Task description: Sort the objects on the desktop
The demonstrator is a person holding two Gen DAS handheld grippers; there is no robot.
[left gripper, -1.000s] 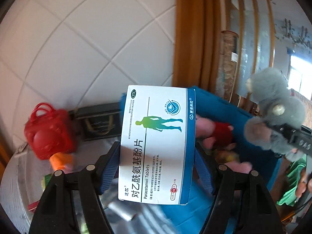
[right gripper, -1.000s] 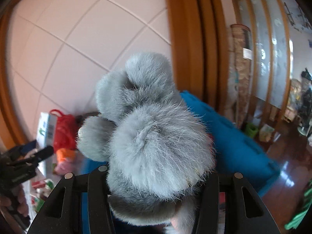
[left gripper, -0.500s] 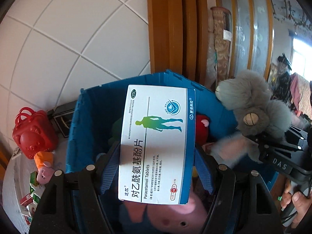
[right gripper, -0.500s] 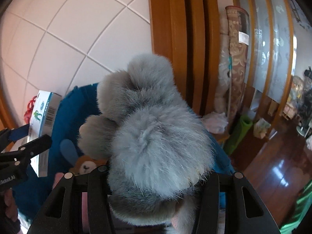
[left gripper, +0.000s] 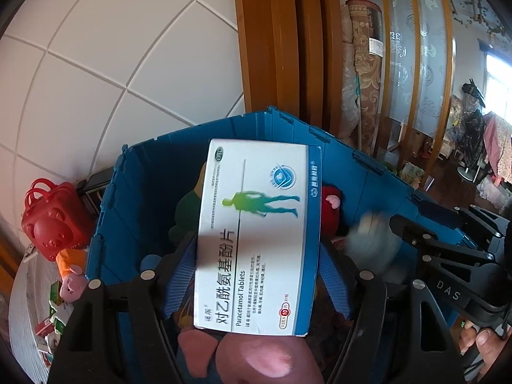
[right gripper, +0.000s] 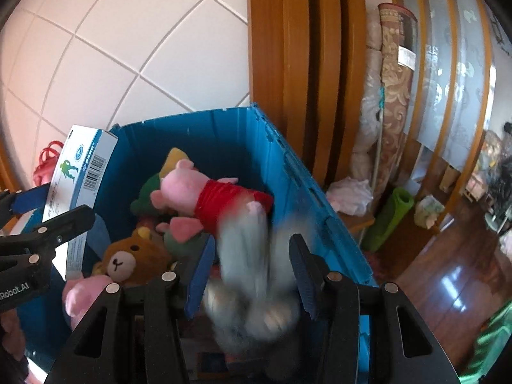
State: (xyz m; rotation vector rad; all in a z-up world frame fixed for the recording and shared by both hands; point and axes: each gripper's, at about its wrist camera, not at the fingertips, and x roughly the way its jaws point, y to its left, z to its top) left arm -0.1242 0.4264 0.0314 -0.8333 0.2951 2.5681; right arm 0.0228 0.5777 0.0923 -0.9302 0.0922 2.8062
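My left gripper hangs over the open blue crate with a white-and-blue box of tablets upright between its pads. The pads still touch the box's sides while the jaws are opening. From the right wrist the box shows at the crate's left wall. My right gripper is above the crate's near right part. The grey plush toy is a blur sliding down between its pads, which stand apart from it. In the left wrist view the plush smears just past the right gripper.
Inside the crate lie a pink pig in a red shirt, a brown bear and other soft toys. Left of the crate on the table are a red bear bag, a small pig toy and little boxes. A wooden frame and a rolled rug stand behind.
Both grippers swung right and down until they hung over the blue crate. The grey plush, gripped upright before, now drops blurred out of the right gripper. The box has not shifted in the left gripper.
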